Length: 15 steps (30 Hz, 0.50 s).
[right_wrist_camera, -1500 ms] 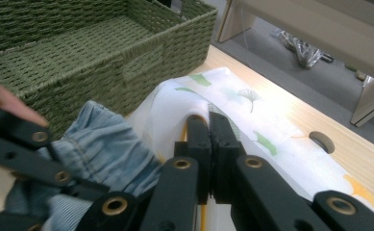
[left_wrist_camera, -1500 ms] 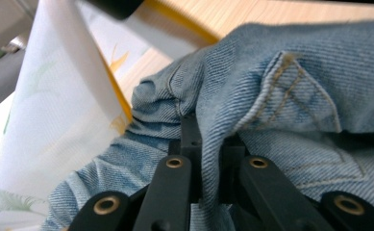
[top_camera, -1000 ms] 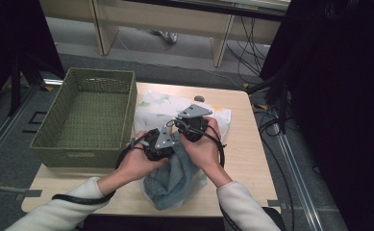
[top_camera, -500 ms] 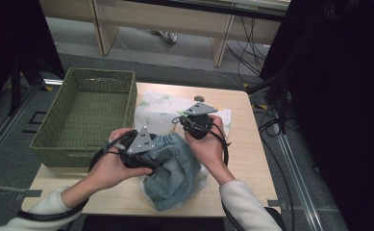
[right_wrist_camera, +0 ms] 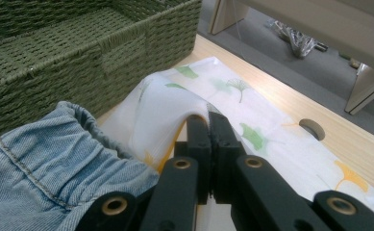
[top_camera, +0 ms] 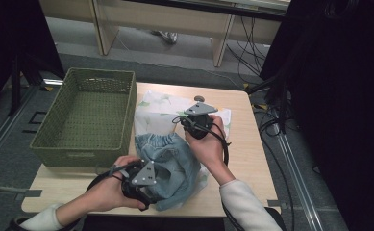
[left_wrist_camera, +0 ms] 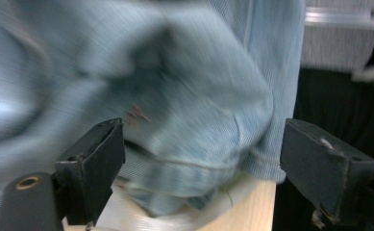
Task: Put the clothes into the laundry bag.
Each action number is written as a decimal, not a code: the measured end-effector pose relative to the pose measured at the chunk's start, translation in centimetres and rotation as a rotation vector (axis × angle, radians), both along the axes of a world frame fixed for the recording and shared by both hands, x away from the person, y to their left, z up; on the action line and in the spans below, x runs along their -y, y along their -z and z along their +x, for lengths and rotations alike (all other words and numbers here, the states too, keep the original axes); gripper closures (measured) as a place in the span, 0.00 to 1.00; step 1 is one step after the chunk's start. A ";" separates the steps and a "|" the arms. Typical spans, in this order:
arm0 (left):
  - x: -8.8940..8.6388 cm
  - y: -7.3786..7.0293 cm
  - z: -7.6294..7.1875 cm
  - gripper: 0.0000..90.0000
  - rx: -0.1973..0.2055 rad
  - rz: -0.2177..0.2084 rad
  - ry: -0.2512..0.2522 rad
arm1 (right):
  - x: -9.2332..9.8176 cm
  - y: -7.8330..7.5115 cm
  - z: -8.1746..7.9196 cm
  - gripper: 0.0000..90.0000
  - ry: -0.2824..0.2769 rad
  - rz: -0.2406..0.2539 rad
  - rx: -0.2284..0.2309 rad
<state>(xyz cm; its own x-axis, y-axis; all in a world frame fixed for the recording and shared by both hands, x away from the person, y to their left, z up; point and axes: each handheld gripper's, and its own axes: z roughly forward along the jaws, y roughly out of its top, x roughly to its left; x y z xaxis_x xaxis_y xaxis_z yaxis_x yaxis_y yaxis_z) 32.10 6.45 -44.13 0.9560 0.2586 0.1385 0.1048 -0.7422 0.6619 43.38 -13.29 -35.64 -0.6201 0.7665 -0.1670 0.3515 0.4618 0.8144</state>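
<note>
The denim [top_camera: 172, 166] lies crumpled on the table just right of the basket [top_camera: 86, 115], which holds no clothes yet. The left gripper [left_wrist_camera: 201, 159], jaws just opened wide, straddles its hem unpinched. The right gripper [right_wrist_camera: 208, 132] pinches the leaf-print cloth [right_wrist_camera: 252, 120]; motion blur hides the denim's shape.

You face no readable text here: the denim garment [top_camera: 172, 166], the white leaf-print cloth [right_wrist_camera: 252, 120], the green woven basket [top_camera: 86, 113] and the tabletop [top_camera: 244, 144] carry no legible words, labels, brands or numbers. The cloth bears only green and yellow leaf motifs, no lettering.
</note>
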 end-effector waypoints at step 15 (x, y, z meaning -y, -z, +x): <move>2.8 3.1 1.4 0.89 0.073 0.115 -0.035 | -0.3 -0.1 -0.4 1.00 -0.012 -0.005 -0.011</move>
<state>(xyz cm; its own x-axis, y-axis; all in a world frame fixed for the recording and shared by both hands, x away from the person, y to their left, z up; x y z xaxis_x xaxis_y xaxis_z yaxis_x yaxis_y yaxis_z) 33.47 3.69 -47.21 0.9329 0.2704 0.2378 0.0870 -0.8102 0.5797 43.00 -12.95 -35.53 -0.6308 0.7584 -0.1642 0.3548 0.4700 0.8082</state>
